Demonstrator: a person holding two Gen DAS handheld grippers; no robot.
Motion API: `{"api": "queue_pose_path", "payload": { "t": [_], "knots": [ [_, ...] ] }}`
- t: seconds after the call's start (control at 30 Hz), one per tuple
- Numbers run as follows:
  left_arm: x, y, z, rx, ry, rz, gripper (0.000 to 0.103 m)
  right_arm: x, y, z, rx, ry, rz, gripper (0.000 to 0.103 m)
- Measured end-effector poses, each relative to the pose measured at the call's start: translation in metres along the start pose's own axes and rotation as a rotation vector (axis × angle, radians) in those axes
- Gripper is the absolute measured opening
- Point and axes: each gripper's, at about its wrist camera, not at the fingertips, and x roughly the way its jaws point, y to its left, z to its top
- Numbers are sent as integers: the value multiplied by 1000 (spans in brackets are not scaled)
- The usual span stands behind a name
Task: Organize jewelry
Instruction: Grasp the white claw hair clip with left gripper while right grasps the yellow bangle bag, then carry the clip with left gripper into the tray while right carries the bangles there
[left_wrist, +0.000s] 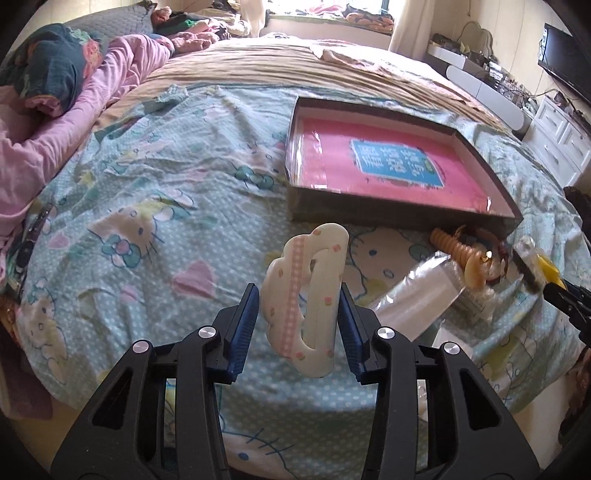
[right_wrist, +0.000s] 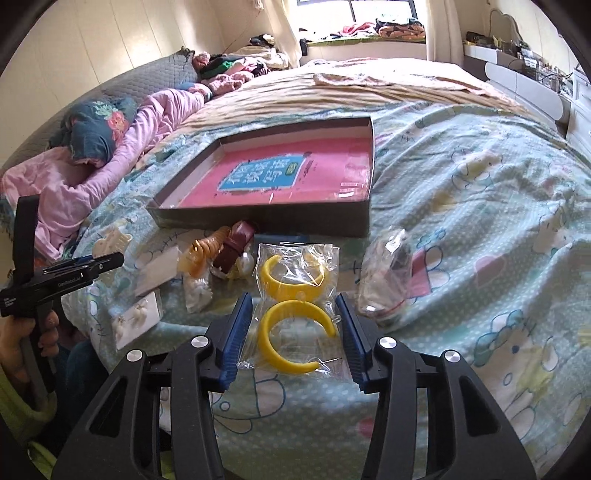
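We hold a cream cloud-shaped hair clip (left_wrist: 304, 299) upright between the blue pads (left_wrist: 243, 332) of our left hand-held gripper (left_wrist: 299, 328), lifted clear of the bed (left_wrist: 147, 206) with its cartoon-cat sheet. Beyond it lies a shallow dark box (left_wrist: 402, 218) with a pink book cover inside. Near the box's right corner sits a heap of jewelry: an orange spiral hair tie (left_wrist: 448, 245), an amber claw clip (left_wrist: 476, 271) and a clear plastic bag (left_wrist: 417, 299). Far left, pink bedding (left_wrist: 110, 77) is bunched.
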Motion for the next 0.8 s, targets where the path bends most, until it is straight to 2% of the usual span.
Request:
{"api": "queue_pose_path", "payload": {
  "t": [0.07,0.1,0.37,0.8],
  "knots": [
    [-2,0,7,-6,-11,1,34,-6,-1,6,1,-21,1,45],
    [-3,0,13,-10,-19,-2,29,-9,-2,10,-1,-36,-2,45],
    [-3,-2,39,-24,-55,-22,28,-17,-8,42,-8,-132,-25,45],
    [17,-18,85,-42,-84,-68,28,9,-6,85,-26,-169,-34,45]
  ]
}}
